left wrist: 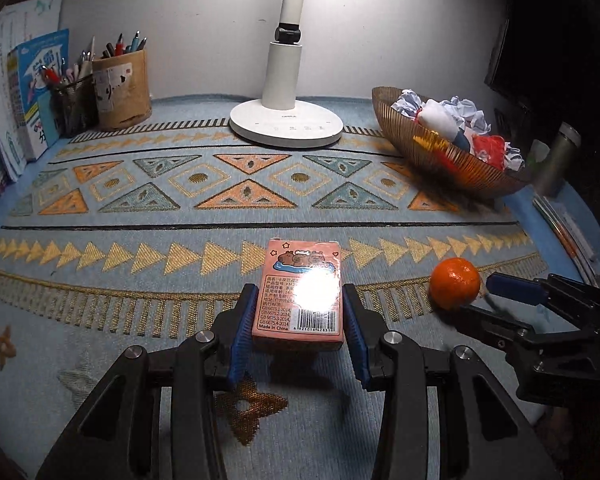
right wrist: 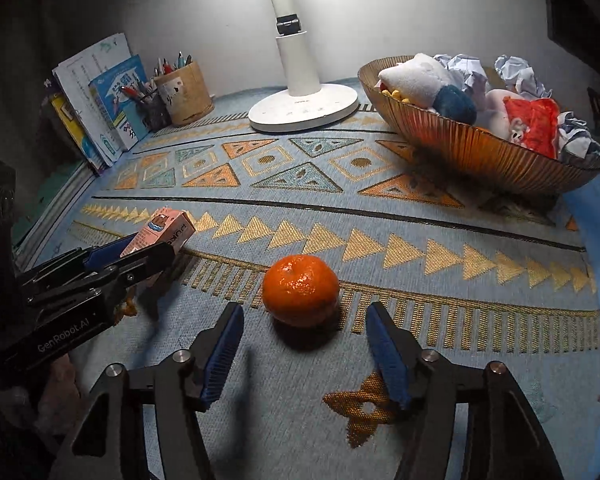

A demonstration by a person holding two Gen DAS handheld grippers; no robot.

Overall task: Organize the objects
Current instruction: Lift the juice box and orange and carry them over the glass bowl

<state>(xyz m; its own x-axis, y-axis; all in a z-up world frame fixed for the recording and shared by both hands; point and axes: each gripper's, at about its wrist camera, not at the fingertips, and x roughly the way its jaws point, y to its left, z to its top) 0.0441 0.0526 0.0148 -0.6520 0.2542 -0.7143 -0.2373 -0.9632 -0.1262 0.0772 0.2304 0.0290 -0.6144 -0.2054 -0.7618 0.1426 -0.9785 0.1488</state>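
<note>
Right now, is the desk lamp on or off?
On: the desk lamp casts a bright glare on the pink card box.

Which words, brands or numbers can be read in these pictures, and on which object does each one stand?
"Made in China": pink card box, held in the left gripper.
"GB6675.1-2014": same box; other lines are lost in glare.
"GenRobot.AI": left gripper body.
White desk lamp logo, blue book titles: unreadable.

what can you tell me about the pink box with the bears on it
The pink box is a small card pack with a glossy wrap that throws lamp glare. It shows cartoon bears, printed text, a barcode and "Made in China". The left gripper holds it by its long sides, tilted, raised off the patterned cloth, left of the orange.
</note>
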